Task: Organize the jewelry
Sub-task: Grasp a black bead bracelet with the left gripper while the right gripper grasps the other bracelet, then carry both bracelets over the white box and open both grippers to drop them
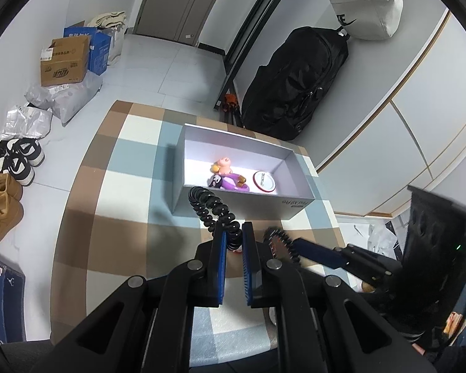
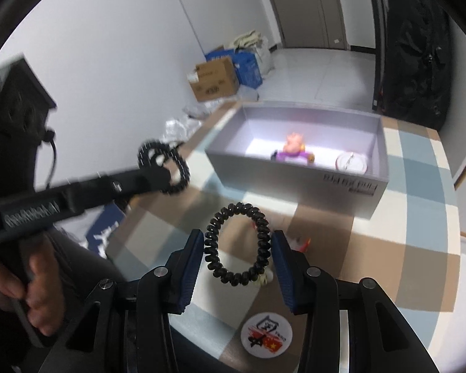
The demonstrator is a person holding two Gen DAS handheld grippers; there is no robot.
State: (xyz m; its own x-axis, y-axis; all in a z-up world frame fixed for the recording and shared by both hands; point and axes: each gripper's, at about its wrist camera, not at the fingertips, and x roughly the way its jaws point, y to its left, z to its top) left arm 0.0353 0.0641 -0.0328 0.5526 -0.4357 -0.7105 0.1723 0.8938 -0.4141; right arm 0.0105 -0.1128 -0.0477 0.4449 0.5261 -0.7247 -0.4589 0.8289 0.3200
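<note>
My left gripper (image 1: 234,233) is shut on a black beaded bracelet (image 1: 212,209) and holds it up just in front of the grey open box (image 1: 233,143). In the right wrist view the same gripper (image 2: 163,174) holds that bracelet (image 2: 164,164) at the left. My right gripper (image 2: 237,242) is shut on a second black beaded bracelet (image 2: 237,242), its ring spanning both fingers. It shows in the left wrist view (image 1: 290,248) with this bracelet (image 1: 278,242). The box holds a purple doll charm (image 1: 228,177) and a round white badge (image 1: 264,181).
The checked table (image 1: 130,168) carries a round sticker badge (image 2: 266,334) near its front edge and small items under the right bracelet. A black backpack (image 1: 295,80), cardboard boxes (image 1: 65,62) and shoes (image 1: 18,161) stand on the floor around it.
</note>
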